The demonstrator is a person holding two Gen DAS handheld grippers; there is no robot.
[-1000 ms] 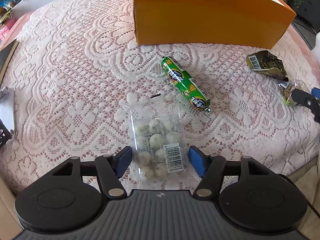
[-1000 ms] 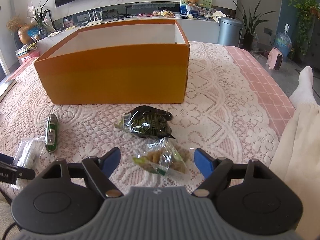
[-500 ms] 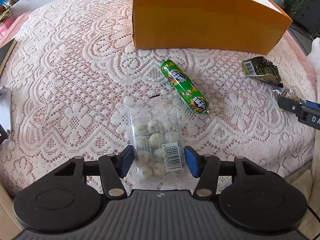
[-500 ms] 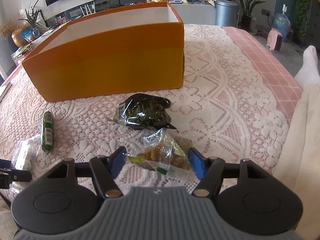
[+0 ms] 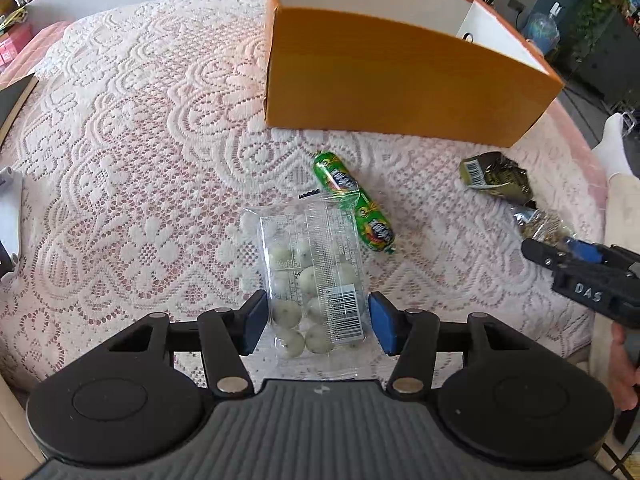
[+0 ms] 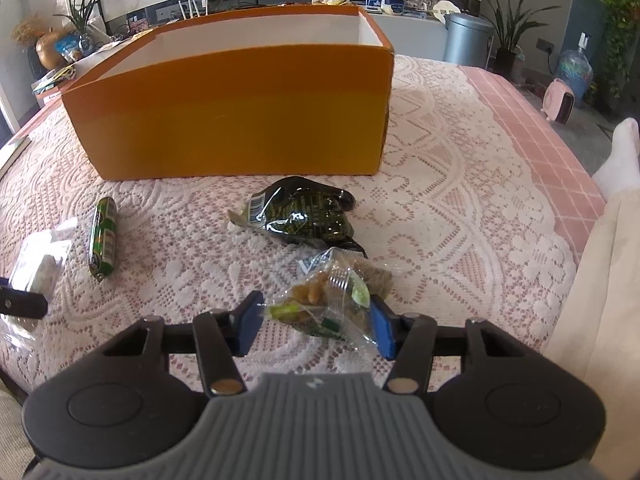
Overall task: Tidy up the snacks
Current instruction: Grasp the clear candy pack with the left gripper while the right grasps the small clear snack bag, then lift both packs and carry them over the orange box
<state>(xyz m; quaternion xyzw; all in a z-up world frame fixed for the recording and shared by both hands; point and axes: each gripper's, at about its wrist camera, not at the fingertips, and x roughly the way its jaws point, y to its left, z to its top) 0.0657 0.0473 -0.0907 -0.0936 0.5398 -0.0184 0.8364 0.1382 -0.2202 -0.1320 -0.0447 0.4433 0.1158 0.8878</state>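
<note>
A clear bag of white balls point(image 5: 312, 280) lies flat on the lace cloth. My left gripper point(image 5: 318, 324) straddles its near end, both blue pads against the bag's edges. Just beyond lies a green sausage stick point(image 5: 352, 208). In the right wrist view a clear packet of brown nuts point(image 6: 332, 296) sits between the jaws of my right gripper point(image 6: 316, 324), which are closing: the right pad touches it, the left pad stands just off it. A crumpled dark green packet point(image 6: 304, 216) lies behind. The open orange box point(image 6: 240, 120) stands further back.
A white lace cloth point(image 5: 140, 152) covers the pink table. A person's leg in a white sock point(image 6: 616, 152) is beyond the table's right edge. A white object point(image 5: 10, 208) and a dark flat thing point(image 5: 12, 96) lie at the left edge.
Both grippers have narrowed around their packets. The left pads came in to the bag's edges; the right pads closed in on the nut packet. Neither hand has shifted much.
</note>
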